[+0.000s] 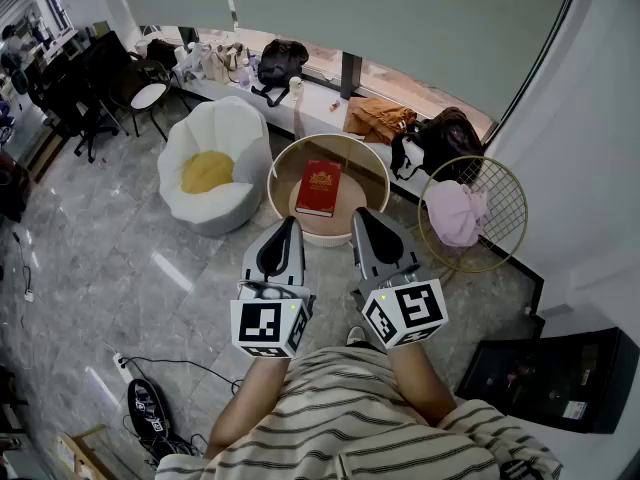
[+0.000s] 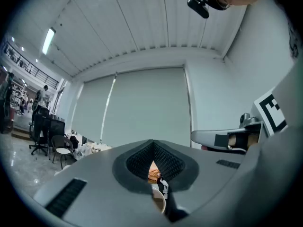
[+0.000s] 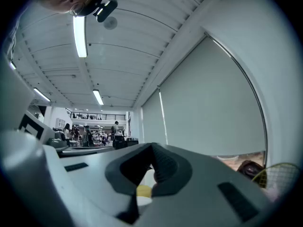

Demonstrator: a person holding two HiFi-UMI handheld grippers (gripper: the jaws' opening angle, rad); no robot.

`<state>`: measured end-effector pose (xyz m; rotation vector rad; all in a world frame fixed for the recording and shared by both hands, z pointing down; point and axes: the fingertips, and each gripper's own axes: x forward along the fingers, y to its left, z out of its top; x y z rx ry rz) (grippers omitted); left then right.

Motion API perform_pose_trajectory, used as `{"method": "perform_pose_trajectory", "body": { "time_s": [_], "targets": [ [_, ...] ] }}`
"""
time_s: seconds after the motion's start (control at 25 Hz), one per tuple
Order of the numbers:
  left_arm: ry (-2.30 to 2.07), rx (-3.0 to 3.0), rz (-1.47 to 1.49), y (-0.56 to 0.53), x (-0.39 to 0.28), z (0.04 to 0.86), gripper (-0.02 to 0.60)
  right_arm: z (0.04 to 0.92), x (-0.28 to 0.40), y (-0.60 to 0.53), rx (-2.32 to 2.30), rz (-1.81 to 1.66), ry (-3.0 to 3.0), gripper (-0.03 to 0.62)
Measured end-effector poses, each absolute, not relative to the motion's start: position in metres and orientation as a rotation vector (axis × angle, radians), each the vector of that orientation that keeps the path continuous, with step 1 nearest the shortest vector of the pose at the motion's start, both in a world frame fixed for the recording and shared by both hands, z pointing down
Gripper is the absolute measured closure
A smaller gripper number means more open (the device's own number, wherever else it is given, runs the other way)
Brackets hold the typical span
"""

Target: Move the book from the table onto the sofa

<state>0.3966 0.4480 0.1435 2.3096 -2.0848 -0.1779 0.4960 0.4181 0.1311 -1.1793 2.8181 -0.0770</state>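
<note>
A red book (image 1: 320, 187) lies flat on the round wooden table (image 1: 283, 165), just beyond both grippers. The white sofa chair (image 1: 236, 128) with a yellow cushion (image 1: 207, 171) stands left of the table. My left gripper (image 1: 290, 221) is shut and empty, held level short of the table's near rim. My right gripper (image 1: 361, 214) is also shut and empty, beside it on the right. In the left gripper view the closed jaws fill the lower frame, with the table rim (image 2: 160, 198) showing through the gap. The right gripper view shows closed jaws with the yellow cushion (image 3: 144, 191) beyond.
A gold wire basket (image 1: 501, 208) holding pink cloth (image 1: 455, 213) stands right of the table. Bags (image 1: 448, 138) and an orange garment (image 1: 378, 119) lie on the window ledge behind. A black chair (image 1: 145, 85) stands far left; a dark box (image 1: 560, 364) lies at right. Cables (image 1: 150, 398) trail on the floor.
</note>
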Motion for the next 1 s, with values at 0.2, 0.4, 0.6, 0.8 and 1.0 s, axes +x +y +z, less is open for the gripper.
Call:
{"method": "perform_pose_trajectory", "body": {
  "time_s": [0.2, 0.4, 0.6, 0.8, 1.0],
  "targets": [
    [-2.083, 2.311, -0.173, 0.445, 0.402, 0.143, 0.577, 0.131, 0.5, 0.415, -1.173, -0.084, 2.821, 0.582],
    [-2.097, 2.292, -0.163, 0.431, 0.412, 0.145, 0.577, 0.132, 0.513, 0.399, -1.159, -0.105, 2.816, 0.583],
    [-2.14, 2.252, -0.144, 0.414, 0.426, 0.151, 0.577, 0.14, 0.532, 0.372, -1.179, -0.124, 2.817, 0.583],
    [-2.196, 2.193, -0.126, 0.404, 0.441, 0.158, 0.577, 0.151, 0.546, 0.353, -1.149, -0.177, 2.837, 0.582],
    [-2.223, 2.144, -0.093, 0.392, 0.45, 0.171, 0.577, 0.161, 0.55, 0.338, -1.063, -0.218, 2.853, 0.583]
  ]
}}
